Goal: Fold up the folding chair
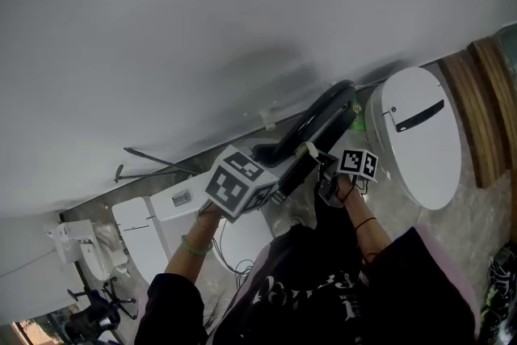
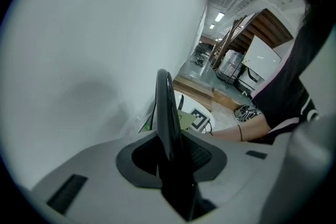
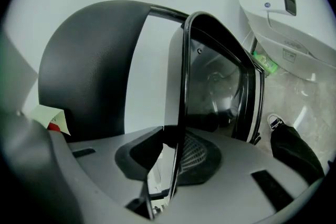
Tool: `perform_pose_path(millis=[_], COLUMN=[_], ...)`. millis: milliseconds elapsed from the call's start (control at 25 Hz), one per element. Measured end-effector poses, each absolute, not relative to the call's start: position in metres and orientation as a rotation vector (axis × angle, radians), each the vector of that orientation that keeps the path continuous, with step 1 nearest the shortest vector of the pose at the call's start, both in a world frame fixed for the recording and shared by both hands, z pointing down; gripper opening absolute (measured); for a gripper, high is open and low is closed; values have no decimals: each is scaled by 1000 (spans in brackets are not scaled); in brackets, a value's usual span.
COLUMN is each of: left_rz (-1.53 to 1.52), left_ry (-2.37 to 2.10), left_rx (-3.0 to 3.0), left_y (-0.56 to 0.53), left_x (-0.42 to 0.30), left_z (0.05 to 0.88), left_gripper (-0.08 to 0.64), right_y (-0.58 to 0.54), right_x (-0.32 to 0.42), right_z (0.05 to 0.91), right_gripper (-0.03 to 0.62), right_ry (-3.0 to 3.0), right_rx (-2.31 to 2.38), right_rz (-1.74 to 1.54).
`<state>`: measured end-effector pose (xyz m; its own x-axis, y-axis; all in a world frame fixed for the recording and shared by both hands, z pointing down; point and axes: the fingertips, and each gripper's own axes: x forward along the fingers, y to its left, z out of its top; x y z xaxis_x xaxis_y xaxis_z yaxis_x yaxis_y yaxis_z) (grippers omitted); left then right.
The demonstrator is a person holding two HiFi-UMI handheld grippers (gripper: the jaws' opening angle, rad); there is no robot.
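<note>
Grip on folding chair (image 1: 321,115) from both sides

Left gripper (image 2: 170,152) is clamped on the chair's black rim, with both pads pressed to it. Right gripper (image 3: 176,157) pinches a thin edge of the frame. The folding chair sits between the two grippers, close to the white wall (image 1: 202,28).

Folding chair (image 3: 89,65): matte black panel, glossy black frame. Left gripper (image 2: 170,155) and right gripper (image 3: 170,165): light grey bodies, dark grey pads with a fine mesh texture. Marker cube (image 1: 238,186): black-and-white squares. Wall (image 1: 202,28): plain pale grey. Oval appliance (image 1: 420,149): white with a black bar. Garment (image 1: 323,287): black with white print. Wristband (image 1: 192,245): green. Floor strip (image 1: 477,105): brown wood.
</note>
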<state>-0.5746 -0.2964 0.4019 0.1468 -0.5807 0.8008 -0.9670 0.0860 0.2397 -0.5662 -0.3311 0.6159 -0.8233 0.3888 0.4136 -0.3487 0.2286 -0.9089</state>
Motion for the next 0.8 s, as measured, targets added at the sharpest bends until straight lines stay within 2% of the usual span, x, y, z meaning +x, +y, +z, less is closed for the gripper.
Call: perform_pose_path(millis=[800], left_rz=[667], left_ry=[-1476], left_rx=[1558], left_y=[-394], left_x=[-702], left_z=[425], left_gripper=[100], right_y=[-420], right_x=[-679], right_z=[640], right_gripper=[77], right_ry=[-1920], right_rx=[50], right_rz=[1700])
